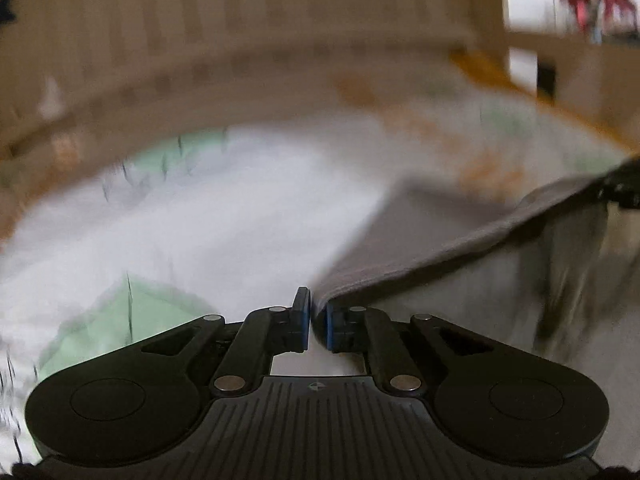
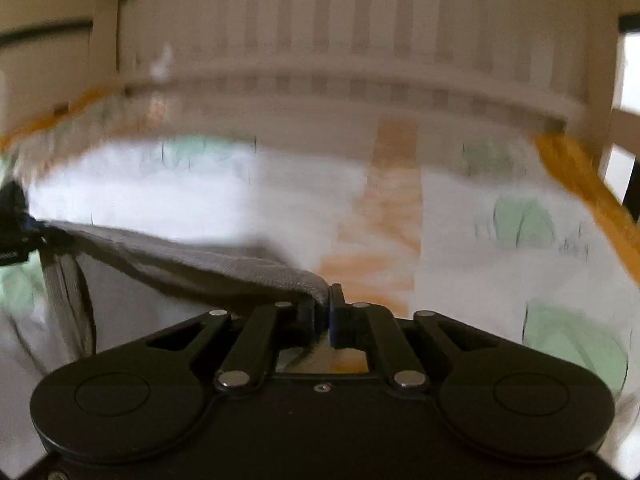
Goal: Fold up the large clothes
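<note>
The bed (image 1: 200, 216), with its white sheet printed in pale green and orange, fills both views and serves as the anchor here; beyond it stands a slatted headboard (image 2: 360, 52), blurred. Above the sheet, toward its near side, hangs the grey garment (image 1: 440, 232), its top edge stretched in a sagging line between the two tools while the rest drops in loose folds below. The cloth looks soft, limp and fairly light, knit rather than slick, so it should drape and bunch wherever it is unsupported, and I judge it best taken at the corners of a hem or edge, as now. The left gripper (image 1: 319, 326) is clenched on one end of that edge, the fabric pinched between its blue pads. The right gripper (image 2: 322, 320) is likewise clamped tight on the other end, grey cloth wedged between its fingers. Both views are smeared, so finer details of the garment cannot be told.
</note>
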A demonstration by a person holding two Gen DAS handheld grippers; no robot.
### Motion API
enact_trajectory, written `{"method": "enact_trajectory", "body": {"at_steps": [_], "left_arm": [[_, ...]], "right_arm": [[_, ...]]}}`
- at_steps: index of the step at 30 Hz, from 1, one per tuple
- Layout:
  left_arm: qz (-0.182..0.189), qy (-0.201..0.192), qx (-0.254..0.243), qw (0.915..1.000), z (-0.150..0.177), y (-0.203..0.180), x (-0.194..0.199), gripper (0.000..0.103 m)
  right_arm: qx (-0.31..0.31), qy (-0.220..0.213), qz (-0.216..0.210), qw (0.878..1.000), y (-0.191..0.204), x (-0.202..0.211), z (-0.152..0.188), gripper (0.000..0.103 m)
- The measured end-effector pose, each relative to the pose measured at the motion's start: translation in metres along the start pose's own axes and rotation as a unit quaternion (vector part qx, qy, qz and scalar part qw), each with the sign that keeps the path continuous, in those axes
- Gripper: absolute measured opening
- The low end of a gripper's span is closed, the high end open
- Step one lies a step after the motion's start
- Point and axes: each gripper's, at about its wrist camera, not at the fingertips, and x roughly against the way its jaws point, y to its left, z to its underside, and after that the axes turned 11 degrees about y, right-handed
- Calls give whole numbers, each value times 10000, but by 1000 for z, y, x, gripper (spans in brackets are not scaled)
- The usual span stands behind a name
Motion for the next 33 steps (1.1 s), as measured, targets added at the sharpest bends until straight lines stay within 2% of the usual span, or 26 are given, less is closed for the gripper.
{"method": "enact_trajectory", "body": {"at_steps": [2, 3, 4, 5, 6, 8, 10, 11, 13, 16, 20, 24, 29, 33], "left_arm": [[158, 570, 53, 9982, 11, 3, -17, 18], [230, 544, 138, 9982, 14, 6, -16, 20], [253, 519, 200, 9981, 13, 9, -13, 24], [257, 579, 255, 9977, 11, 12, -11, 32], [290, 633, 295, 9971, 8, 16, -8, 38], [521, 664, 351, 9958, 4, 27, 2, 44], [837, 660, 522, 9929, 4, 42, 16, 49], [1029, 646, 612, 9907, 3, 50, 22, 54], [1376, 542, 832, 9855, -3, 63, 34, 63], [1579, 259, 1077, 9812, -15, 72, 41, 67], [1579, 130, 1163, 9805, -42, 65, 26, 68], [1698, 415, 1315, 9758, -61, 54, -11, 68], [1478, 671, 898, 9826, -74, 37, -49, 68], [1454, 895, 636, 9833, -78, 30, -70, 68]], "right_arm": [[197, 527, 42, 9984, 0, -17, 19, 14], [294, 808, 44, 9963, 1, -25, 30, 18], [330, 963, 48, 9948, 1, -28, 37, 28], [338, 974, 36, 9947, 1, -28, 42, 37], [285, 888, 11, 9956, 0, -24, 46, 40], [134, 871, -88, 9961, -6, -17, 46, 53], [74, 802, -210, 9965, -14, -4, 45, 62], [64, 762, -332, 9965, -18, 4, 44, 70], [-43, 688, -634, 9956, -29, 15, 43, 78], [-338, 523, -952, 9935, -42, 26, 32, 79], [-849, 345, -1184, 9887, -51, 15, 12, 80], [-975, 435, -1106, 9881, -45, -14, -8, 79], [-1045, 674, -1067, 9865, -38, -49, -21, 79], [-971, 855, -1026, 9863, -32, -70, -29, 79]]}}
